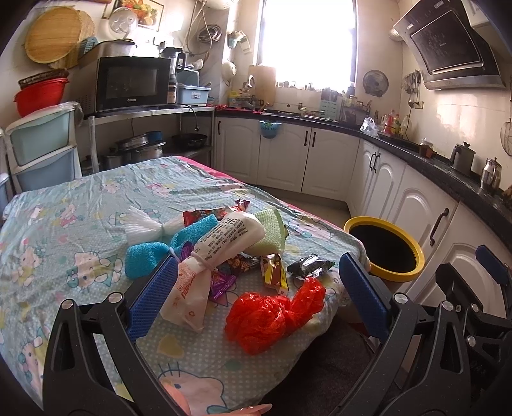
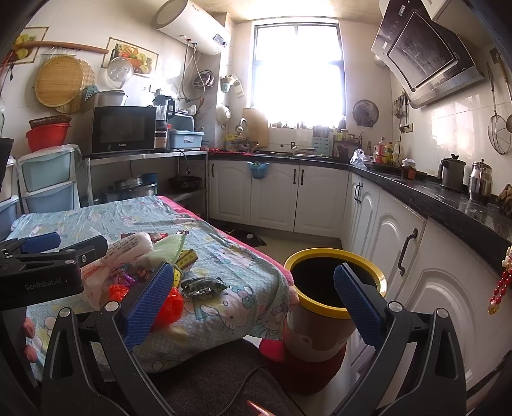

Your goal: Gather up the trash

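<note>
Kitchen: cloth-covered desk (image 1: 80,224) strewn with trash (image 1: 256,315), bin (image 2: 336,288) beside; left tool (image 1: 256,284) and right tool (image 2: 256,297) both apart

1. Black microwave (image 1: 132,84) sits up at 10 o'clock on a metal shelf, red basin (image 1: 40,96) off to its left.
2. Range hood (image 1: 454,48) hangs at 2 o'clock.
3. Water heater (image 2: 192,27) at 11 o'clock, right-wrist view.

Lying ahead of the wide-spread left gripper (image 1: 257,281) are one crumpled red plastic bag (image 1: 272,315), one black foil wrapper (image 1: 309,265), one tied white printed bag (image 1: 211,252), one fluffy blue cloth (image 1: 160,252) and one yellow-rimmed round bin (image 1: 385,248).
</note>
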A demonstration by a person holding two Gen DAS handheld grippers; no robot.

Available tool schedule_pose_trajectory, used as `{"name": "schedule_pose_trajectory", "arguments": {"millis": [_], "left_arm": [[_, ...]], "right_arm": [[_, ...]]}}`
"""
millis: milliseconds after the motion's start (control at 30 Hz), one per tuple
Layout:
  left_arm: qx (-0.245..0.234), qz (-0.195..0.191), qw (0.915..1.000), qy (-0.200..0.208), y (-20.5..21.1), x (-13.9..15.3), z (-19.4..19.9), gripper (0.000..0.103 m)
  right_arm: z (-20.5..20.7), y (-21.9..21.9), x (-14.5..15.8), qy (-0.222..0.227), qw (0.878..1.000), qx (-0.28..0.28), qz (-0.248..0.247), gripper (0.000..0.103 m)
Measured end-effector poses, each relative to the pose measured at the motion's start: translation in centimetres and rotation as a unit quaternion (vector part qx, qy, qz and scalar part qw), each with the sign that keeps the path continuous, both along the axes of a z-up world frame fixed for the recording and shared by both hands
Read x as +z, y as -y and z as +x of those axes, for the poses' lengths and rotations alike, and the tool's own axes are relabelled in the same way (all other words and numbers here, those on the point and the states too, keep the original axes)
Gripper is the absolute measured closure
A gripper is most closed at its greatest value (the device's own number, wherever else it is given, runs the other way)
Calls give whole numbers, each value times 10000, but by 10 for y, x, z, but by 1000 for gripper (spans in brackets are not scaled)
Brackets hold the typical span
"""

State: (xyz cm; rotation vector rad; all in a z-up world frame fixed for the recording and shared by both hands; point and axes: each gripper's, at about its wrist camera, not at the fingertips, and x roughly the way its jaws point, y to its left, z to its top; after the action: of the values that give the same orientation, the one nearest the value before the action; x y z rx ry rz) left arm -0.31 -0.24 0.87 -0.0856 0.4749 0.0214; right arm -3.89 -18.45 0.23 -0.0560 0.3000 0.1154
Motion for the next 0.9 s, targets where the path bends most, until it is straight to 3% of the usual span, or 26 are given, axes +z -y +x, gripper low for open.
{"name": "schedule_pose_trajectory", "arguments": {"millis": [667,900], "left_arm": [[118,-45,9999,0,-9,-5,4,10],[276,-106,9996,-18,-22,-7,7,10]], "right_arm": [[1,-1,0,-9,10000,18,-18,6],[6,-13,5,-60,9994,310,-162,6]]}}
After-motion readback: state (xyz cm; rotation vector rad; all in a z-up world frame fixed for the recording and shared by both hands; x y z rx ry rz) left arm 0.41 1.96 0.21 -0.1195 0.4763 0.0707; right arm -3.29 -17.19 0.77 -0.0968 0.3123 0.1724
